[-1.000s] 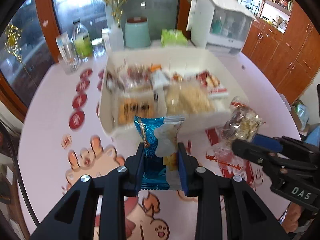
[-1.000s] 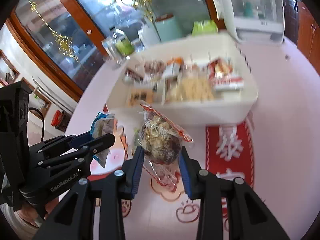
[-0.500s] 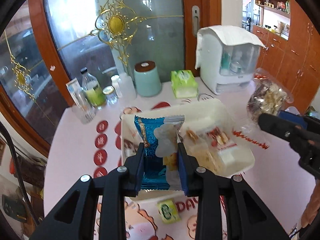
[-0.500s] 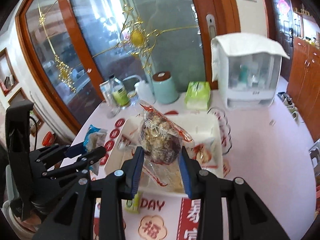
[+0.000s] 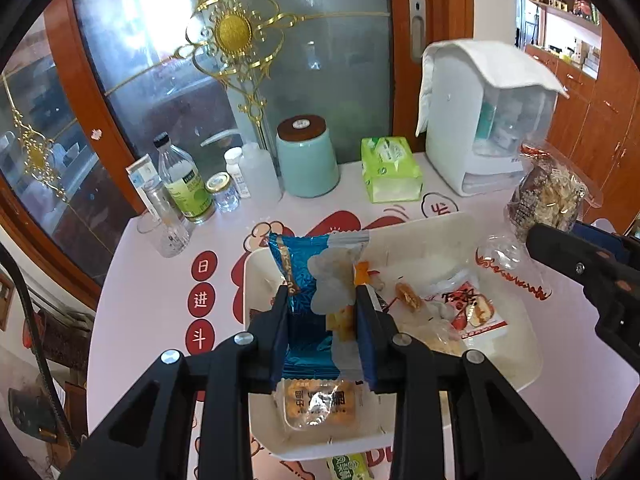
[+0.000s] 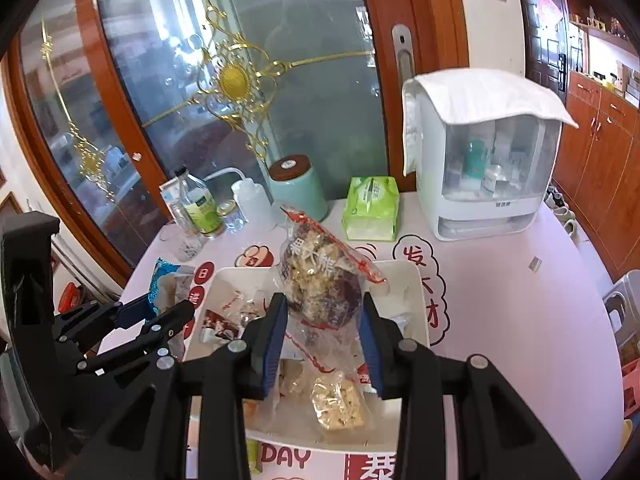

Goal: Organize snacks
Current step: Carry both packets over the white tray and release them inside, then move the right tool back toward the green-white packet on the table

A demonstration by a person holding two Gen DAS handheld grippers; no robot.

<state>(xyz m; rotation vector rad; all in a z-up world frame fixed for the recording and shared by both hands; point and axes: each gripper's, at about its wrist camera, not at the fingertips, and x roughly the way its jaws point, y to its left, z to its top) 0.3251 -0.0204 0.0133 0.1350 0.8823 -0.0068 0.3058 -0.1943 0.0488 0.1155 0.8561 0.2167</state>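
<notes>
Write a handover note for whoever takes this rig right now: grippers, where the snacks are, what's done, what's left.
Left gripper: shut on the blue packet, held above the left part of the white tray.
Right gripper: shut on the clear nut bag, held above the tray's middle.
Tray: sits on the pink table and already holds several snacks, including a cracker pack at the near edge and a red date pack.
A small green packet lies on the table just in front of the tray.
Done: both snacks picked up.
Left: set both into the tray, then probably the green packet.
</notes>
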